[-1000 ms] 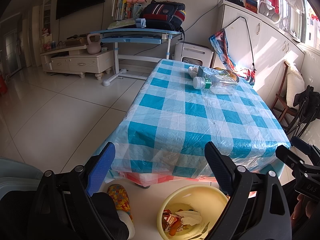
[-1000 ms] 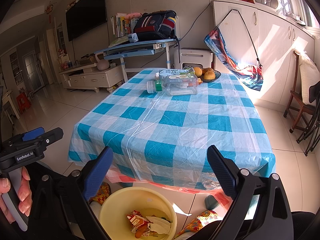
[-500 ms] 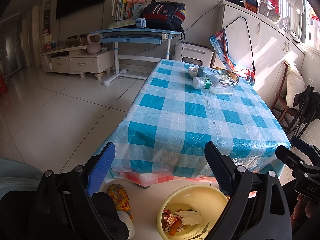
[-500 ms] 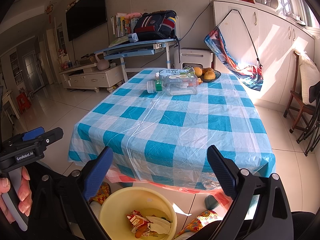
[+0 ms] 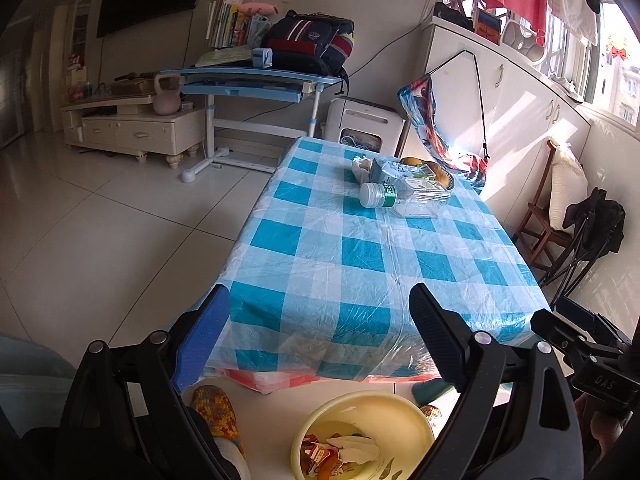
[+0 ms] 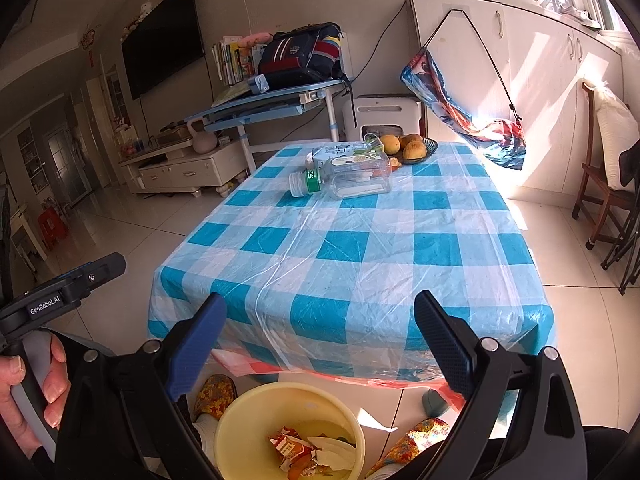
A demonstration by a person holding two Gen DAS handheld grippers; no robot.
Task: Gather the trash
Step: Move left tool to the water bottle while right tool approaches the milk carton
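Note:
A clear plastic bottle (image 5: 404, 197) with a green label lies on its side at the far end of the checked table (image 5: 360, 248); it also shows in the right wrist view (image 6: 348, 178). A carton (image 6: 340, 151) lies behind it. A yellow bin (image 6: 256, 416) with wrappers and tissue stands on the floor below the table's near edge, also in the left wrist view (image 5: 384, 412). My left gripper (image 5: 320, 336) and right gripper (image 6: 320, 336) are both open and empty, held over the bin before the table.
A bowl of fruit (image 6: 412, 146) sits at the table's far end. A wooden chair (image 6: 600, 184) stands at the right. A blue desk with a backpack (image 5: 308, 46) is behind the table. Slippered feet (image 6: 214, 394) are beside the bin.

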